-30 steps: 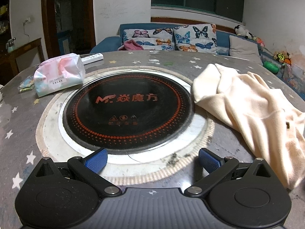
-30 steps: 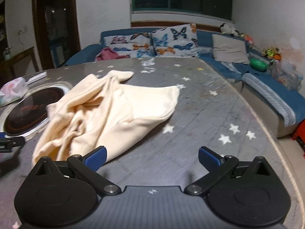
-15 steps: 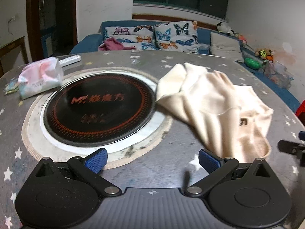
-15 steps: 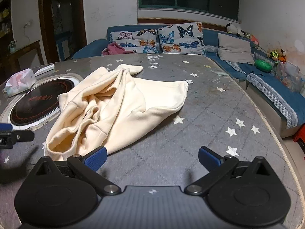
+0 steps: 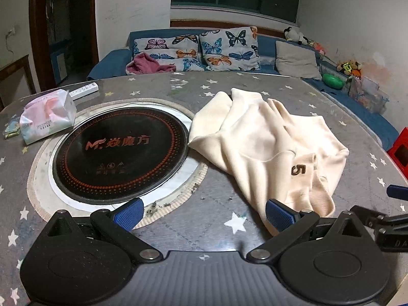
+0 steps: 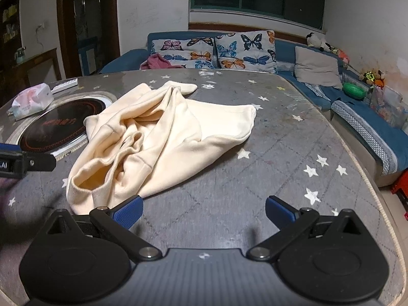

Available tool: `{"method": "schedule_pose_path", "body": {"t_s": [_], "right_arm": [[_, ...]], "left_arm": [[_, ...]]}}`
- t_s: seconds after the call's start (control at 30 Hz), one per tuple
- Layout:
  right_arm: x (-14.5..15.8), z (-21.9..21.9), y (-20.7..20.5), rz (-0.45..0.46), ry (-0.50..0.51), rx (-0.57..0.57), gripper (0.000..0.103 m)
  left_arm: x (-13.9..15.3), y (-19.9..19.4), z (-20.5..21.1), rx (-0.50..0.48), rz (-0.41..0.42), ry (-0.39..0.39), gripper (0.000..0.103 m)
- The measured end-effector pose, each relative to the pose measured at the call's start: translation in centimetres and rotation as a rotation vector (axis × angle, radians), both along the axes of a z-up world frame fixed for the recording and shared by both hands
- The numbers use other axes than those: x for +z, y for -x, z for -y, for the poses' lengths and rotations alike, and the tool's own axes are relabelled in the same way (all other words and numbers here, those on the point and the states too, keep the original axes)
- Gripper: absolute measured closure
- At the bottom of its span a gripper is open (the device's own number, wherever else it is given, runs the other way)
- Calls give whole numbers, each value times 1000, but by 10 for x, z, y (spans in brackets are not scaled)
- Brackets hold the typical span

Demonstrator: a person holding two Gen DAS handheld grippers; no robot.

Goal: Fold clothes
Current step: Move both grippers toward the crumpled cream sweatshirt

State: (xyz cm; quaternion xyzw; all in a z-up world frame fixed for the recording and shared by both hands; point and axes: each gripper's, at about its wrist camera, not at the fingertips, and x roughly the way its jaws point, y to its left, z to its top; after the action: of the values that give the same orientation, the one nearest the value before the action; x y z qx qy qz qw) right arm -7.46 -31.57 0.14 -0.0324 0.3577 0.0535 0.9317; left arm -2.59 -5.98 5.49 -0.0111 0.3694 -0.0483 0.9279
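Note:
A cream garment (image 5: 265, 142) lies crumpled on the grey star-patterned table (image 5: 209, 232), with a brown "5" facing up. Its near hem sits just ahead of my left gripper's right fingertip (image 5: 279, 215). My left gripper (image 5: 204, 215) is open and holds nothing. In the right wrist view the same cream garment (image 6: 158, 137) spreads from the centre to the left, its open cuff close to my right gripper's left fingertip (image 6: 127, 211). My right gripper (image 6: 204, 211) is open and holds nothing. Each gripper shows at the edge of the other's view.
A round black induction hob (image 5: 119, 153) is set into the table left of the garment. A tissue pack (image 5: 47, 116) and a white remote (image 5: 84, 89) lie beyond it. A blue sofa (image 5: 255, 51) with butterfly cushions stands behind the table. The table's edge (image 6: 367, 178) curves at right.
Both grippers have come closer to the garment's near edge. The left view has swung right, so the garment sits more central. Both stayed open.

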Motion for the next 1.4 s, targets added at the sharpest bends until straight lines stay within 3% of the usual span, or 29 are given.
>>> {"method": "schedule_pose_path", "body": {"t_s": [0.27, 1.4], "right_arm": [[-2, -5, 7, -7, 9, 27, 0], [7, -11, -8, 7, 13, 52, 0]], "left_arm": [[-1, 0, 5, 6, -18, -40, 0], [9, -20, 16, -21, -18, -45, 0]]}}
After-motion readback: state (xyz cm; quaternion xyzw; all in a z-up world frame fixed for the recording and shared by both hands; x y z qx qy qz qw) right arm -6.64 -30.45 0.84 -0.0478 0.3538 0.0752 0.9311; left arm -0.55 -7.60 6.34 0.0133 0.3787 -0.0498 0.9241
